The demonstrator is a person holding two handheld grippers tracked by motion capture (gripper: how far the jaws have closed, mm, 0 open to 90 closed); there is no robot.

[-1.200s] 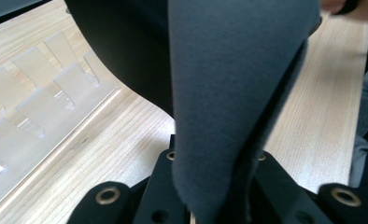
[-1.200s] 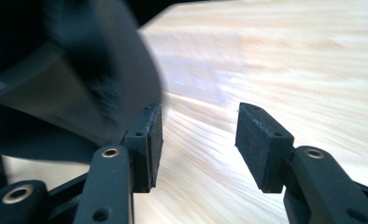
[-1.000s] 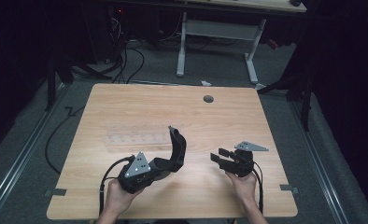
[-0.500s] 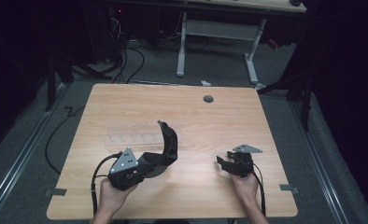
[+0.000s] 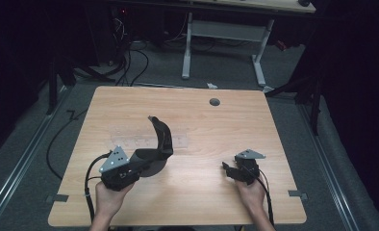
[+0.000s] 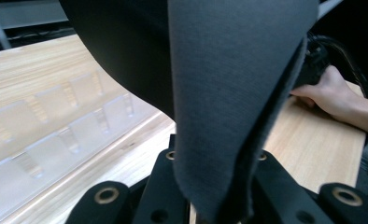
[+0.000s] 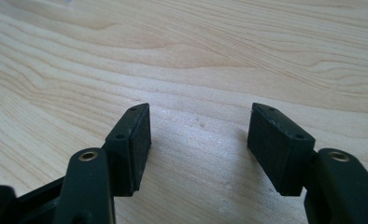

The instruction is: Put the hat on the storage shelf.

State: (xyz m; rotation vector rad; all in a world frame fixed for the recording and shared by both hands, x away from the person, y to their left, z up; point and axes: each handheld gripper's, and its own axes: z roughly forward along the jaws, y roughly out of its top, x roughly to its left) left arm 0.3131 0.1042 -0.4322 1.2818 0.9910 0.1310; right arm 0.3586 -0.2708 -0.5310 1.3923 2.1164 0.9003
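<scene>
A dark grey strip of stiff fabric (image 5: pixel 162 137) curls up from the wooden table (image 5: pixel 202 130) left of centre. My left gripper (image 5: pixel 146 161) is shut on its lower end. In the left gripper view the fabric (image 6: pixel 229 93) rises wide from between the jaws and hides most of what lies ahead. My right gripper (image 5: pixel 228 169) sits low over the table's near right part, open. Its jaws have just been opening. The right gripper view has the two pads (image 7: pixel 140 140) well apart with bare wood between them, at my right gripper (image 7: pixel 198 140).
A clear plastic rack with several small compartments (image 5: pixel 144 142) lies flat behind the fabric, also in the left gripper view (image 6: pixel 56 135). A round cable hole (image 5: pixel 214 102) is at the table's far side. Cables and a white desk frame (image 5: pixel 187 48) stand on the floor beyond.
My left gripper has carried the fabric strip leftward across the table. My right gripper has sunk a little toward the tabletop and its jaws stand wider apart.
</scene>
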